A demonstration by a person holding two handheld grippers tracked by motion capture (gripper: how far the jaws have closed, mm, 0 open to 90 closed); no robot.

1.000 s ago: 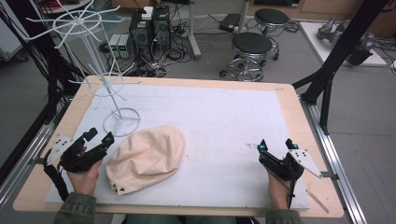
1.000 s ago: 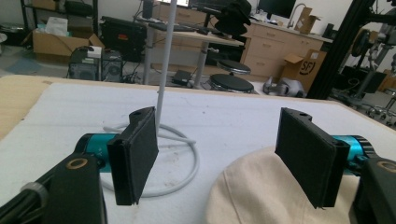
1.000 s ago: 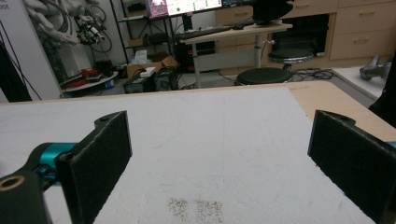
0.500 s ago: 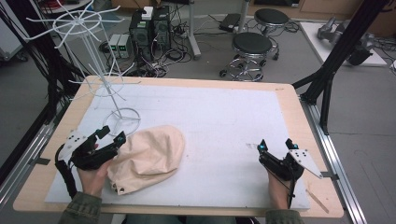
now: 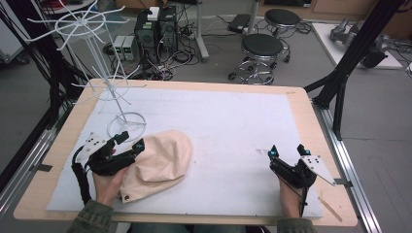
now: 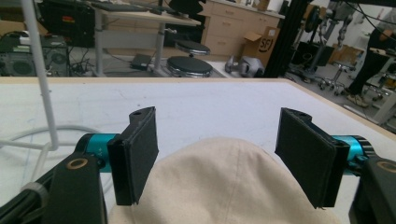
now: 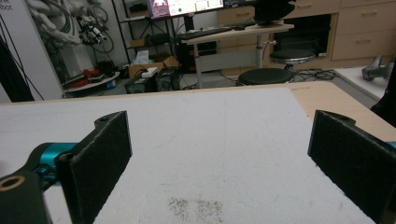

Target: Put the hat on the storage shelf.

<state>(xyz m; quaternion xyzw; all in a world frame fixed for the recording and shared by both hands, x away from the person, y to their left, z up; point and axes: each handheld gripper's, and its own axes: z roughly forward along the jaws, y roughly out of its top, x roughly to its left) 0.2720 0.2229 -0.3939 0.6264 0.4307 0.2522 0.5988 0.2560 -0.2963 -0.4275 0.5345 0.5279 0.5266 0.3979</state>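
- Nearest, left gripper (image 5: 130,144) jaws apart, straddling the beige soft fabric cap (image 5: 158,162) without pinching.
- Cap likely light, floppy, collapses under grip; take the near rim or brim edge.
- Looks domed, creased, eyelet at its edge, lying front-left on white mat (image 5: 233,126).
- Right gripper (image 5: 286,149) spread, empty.
- Farther: white wire rack (image 5: 104,87).

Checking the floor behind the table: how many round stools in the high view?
2: one black stool just beyond the table's far edge, a second stool farther back; others may be out of frame.
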